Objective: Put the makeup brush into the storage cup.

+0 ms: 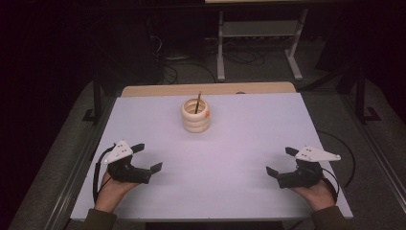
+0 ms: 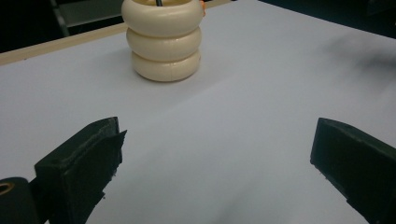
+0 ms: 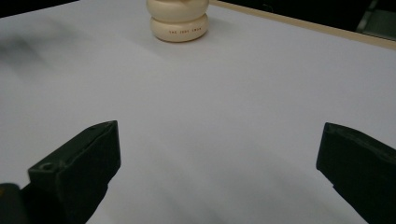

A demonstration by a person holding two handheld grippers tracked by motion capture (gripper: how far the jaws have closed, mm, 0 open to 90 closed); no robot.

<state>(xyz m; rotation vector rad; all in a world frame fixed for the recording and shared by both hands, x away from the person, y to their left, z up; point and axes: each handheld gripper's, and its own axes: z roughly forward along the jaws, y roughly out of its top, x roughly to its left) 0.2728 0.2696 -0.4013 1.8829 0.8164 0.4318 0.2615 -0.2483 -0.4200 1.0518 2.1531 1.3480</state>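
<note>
Left gripper [image 1: 147, 158], lower left of the high view: black blocky body, two black jaws, pale grey three-cornered plate [image 1: 118, 152] on top with small dark screw dots; thin black cable [image 1: 97, 172] looping along its outer side. Right gripper [image 1: 280, 162], lower right: same black body, same grey plate [image 1: 317, 154] with dark dots, black cable [image 1: 352, 160] curving round behind it. Dark olive sleeve cuffs [image 1: 99, 219] at the bottom edge. Gripper views: jaws matte black, chunky, wedge-shaped, edges a bit rough; a round hole with a brownish rim at lower left of the left gripper view.
</note>
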